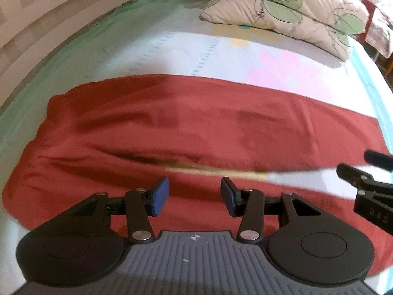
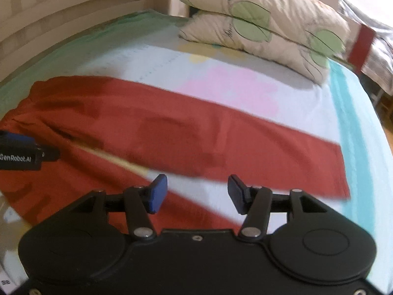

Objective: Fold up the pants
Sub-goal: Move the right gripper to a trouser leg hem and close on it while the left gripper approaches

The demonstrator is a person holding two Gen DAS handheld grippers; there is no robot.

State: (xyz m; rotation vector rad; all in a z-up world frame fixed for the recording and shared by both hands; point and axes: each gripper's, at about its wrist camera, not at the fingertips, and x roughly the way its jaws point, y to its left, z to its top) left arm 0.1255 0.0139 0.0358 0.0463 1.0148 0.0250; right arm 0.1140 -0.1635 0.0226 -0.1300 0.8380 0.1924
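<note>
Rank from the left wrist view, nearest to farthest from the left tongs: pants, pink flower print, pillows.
1. Pants: spread directly beneath and ahead of the left tongs.
2. Pink flower print: on the sheet beyond the pants, right of centre.
3. Pillows: stacked at the far right.

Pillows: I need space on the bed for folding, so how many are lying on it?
2, stacked at the far right end of the bed: the top pillow lies on the bottom pillow. Any others beyond the frame can't be seen.

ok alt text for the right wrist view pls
Red pants lie spread flat across a pale flowered bedsheet, legs parted in a V. The open right gripper hovers above the gap between the legs, holding nothing. Two leaf-print pillows sit stacked behind.
</note>
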